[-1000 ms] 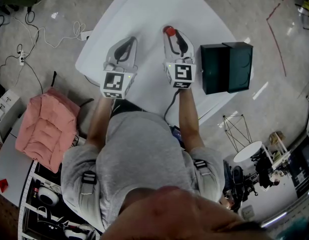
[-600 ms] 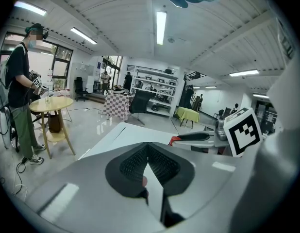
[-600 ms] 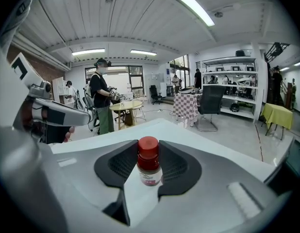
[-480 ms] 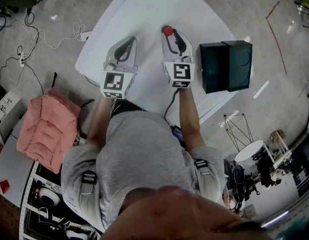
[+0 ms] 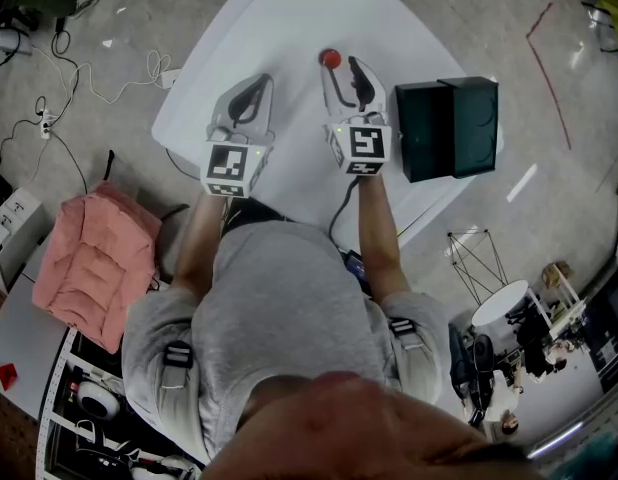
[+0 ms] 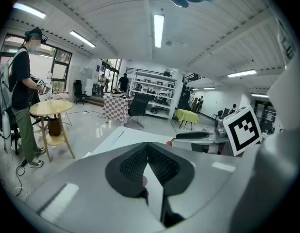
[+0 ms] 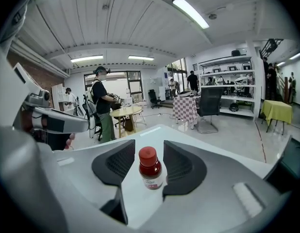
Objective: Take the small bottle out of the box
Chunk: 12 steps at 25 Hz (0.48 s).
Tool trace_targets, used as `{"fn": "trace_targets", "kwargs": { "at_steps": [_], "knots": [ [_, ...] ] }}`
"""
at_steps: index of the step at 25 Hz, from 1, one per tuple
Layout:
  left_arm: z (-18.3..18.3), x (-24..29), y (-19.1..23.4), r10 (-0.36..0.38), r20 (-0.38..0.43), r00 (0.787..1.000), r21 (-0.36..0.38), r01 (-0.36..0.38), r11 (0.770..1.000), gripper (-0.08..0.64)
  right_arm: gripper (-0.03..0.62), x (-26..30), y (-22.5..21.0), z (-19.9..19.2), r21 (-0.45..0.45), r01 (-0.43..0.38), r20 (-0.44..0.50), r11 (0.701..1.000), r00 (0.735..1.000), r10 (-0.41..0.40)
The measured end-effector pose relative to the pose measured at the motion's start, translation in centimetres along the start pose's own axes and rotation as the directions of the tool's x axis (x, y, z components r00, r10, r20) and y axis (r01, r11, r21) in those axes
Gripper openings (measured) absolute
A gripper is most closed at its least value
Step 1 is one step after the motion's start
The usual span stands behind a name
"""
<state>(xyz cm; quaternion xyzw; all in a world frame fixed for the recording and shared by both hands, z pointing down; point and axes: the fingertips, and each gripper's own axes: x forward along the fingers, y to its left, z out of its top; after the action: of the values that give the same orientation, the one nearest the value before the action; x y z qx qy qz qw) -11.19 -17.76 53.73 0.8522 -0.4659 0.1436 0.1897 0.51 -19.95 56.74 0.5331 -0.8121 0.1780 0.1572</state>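
Bottle pos: small bottle [image 7: 150, 169], red cap, is standing upright on the white table [image 5: 289, 18]. It's out of the dark box [image 5: 449, 128] and well apart from it, to the box's left.
R gripper: right gripper [image 5: 339, 65] is sitting just near of the bottle, w/ jaws opening. The bottle is standing btwn the pads, a gap showing each side; nothing is pressing on it.
L gripper: left gripper [image 6: 147, 152] is resting over the table to the left, pads meeting at the tips, nothing btwn them.
Handling (est.): prob. light and stiff. The wall is looking smooth, so it may be slippery. Tall over a narrow base, so a side nudge is likely tipping it. Glass or plastic: can't tell, so I'm treating it as breakable.
Grip spot (est.): the labelled body below the cap, pads square on both sides. The cap is narrower, so a worse hold.
Task status (est.): bottle is looking set down and released; take-out seems done.
Edges: box is sitting near the table's right edge, its lid part lying beside it.
Room: bare tabletop is stretching far and left of the bottle. Pulling straight back toward the near side is looking clear; a rightward swing is meeting the box.
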Motion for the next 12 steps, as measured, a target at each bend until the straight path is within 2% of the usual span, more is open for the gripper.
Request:
{"fn": "trace_targets", "kwargs": {
  "at_steps": [12],
  "knots": [
    [3.1, -3.0, -2.6, -0.037, 0.075, 0.996, 0.050, 0.033, 0.998, 0.012, 0.169, -4.5, -0.1, 3.3, -0.013, 0.059, 0.083, 0.998, 0.995, -0.058]
  ]
}}
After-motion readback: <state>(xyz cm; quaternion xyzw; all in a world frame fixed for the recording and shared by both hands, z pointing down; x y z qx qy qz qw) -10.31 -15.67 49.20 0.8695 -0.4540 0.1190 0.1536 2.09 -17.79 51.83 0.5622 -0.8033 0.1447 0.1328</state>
